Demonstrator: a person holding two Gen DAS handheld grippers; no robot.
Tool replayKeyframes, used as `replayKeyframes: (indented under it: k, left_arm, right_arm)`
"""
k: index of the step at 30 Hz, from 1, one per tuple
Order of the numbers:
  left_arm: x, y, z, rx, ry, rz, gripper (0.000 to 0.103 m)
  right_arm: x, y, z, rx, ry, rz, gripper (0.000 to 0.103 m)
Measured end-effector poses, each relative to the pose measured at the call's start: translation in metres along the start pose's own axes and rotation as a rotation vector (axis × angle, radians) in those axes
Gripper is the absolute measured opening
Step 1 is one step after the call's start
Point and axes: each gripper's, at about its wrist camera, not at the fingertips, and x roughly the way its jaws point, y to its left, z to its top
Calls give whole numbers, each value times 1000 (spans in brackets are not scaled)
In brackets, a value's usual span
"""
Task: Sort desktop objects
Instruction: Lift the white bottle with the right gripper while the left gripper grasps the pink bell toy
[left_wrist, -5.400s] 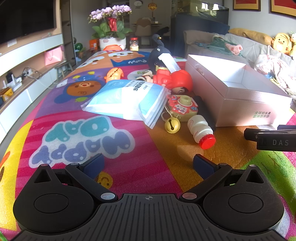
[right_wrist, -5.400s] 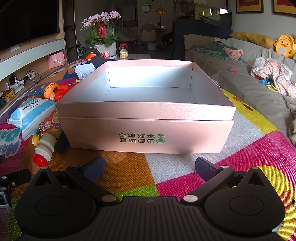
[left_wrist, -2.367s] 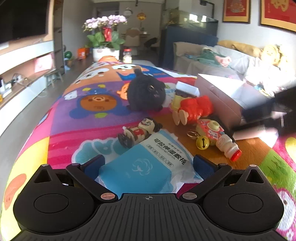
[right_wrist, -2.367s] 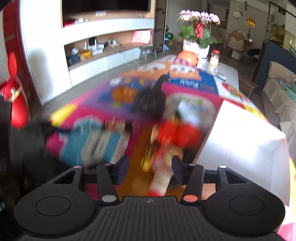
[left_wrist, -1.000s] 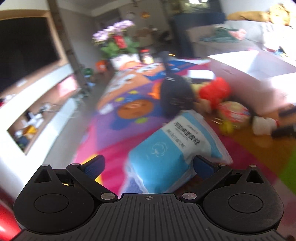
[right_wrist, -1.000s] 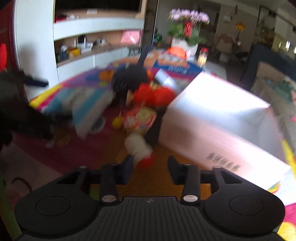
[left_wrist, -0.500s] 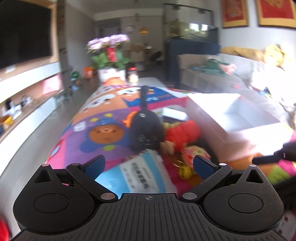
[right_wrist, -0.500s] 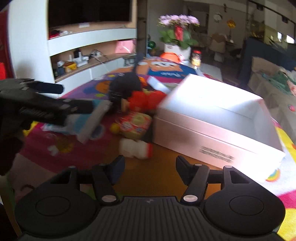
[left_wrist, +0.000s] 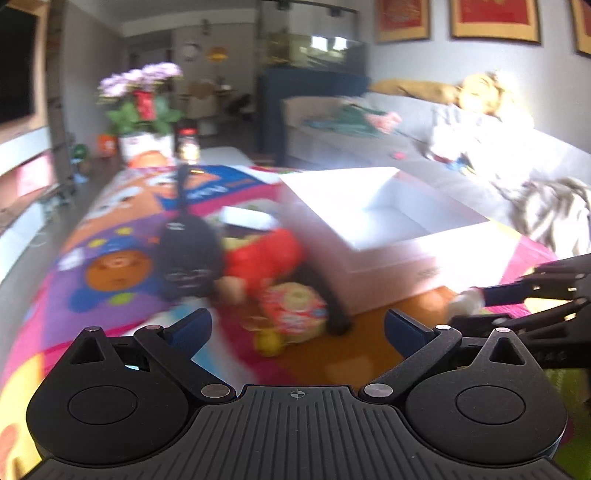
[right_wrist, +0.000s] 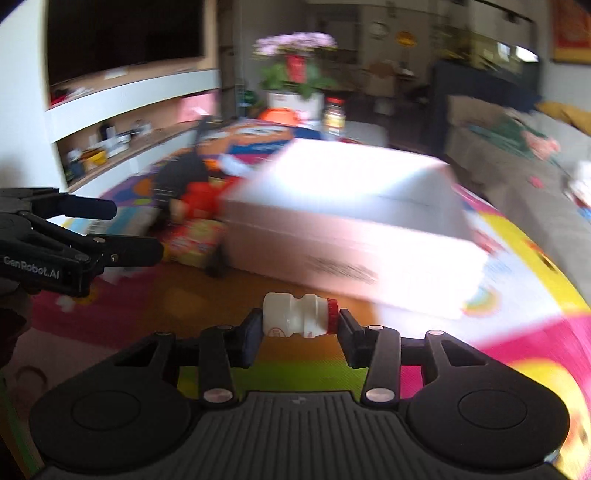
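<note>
White bottle lies crosswise, clamped end-to-end in right claw.

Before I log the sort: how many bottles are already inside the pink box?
0. The one bottle in view lies crosswise in the right gripper, short of the pink box, whose visible interior is bare.

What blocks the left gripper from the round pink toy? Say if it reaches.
Probably yes. The left gripper is open and empty, and the round pink toy lies uncovered just ahead of its fingers. The right gripper, its jaws just closing on the small bottle, is off to the side.
</note>
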Motion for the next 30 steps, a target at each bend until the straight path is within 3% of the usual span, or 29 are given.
replayKeyframes:
  k: [5,8,10,12,17,19,21,23,29,30]
  left_arm:
    - [52,-5,6,2,91,35,88]
    - [66,0,6,-15,122,5,87]
    - [65,-3,4,-1,143,-48,90]
    - [52,-13,-1,32,145,-102,97]
    - [20,-25,-14,87,148,-268,97]
    - [16,-29,-16,131,116,-231,98]
    - [22,-30,-15,177,97,-114,99]
    - [37,-26,-12,154,121,-10,99]
    - [65,-16,-7,40,165,65,99]
    - [65,-16,-8,35,157,71,93]
  right_arm:
    - [-1,-24,-16,106,0,-33,45]
    - [2,-26,-20,131,-16,-12,56]
    - [1,-28,-20,154,-27,-11,68]
    - [1,-36,-22,188,-22,-1,68]
    - [-4,-40,-25,212,-35,-2,74]
    - [-5,-38,-25,208,-42,-4,77]
    - [-5,-38,-25,206,-45,-4,80]
    - [-4,-36,-25,204,-46,-5,83]
    - [-1,-31,-24,173,-40,-11,88]
    - [0,-30,-24,169,-38,-12,88]
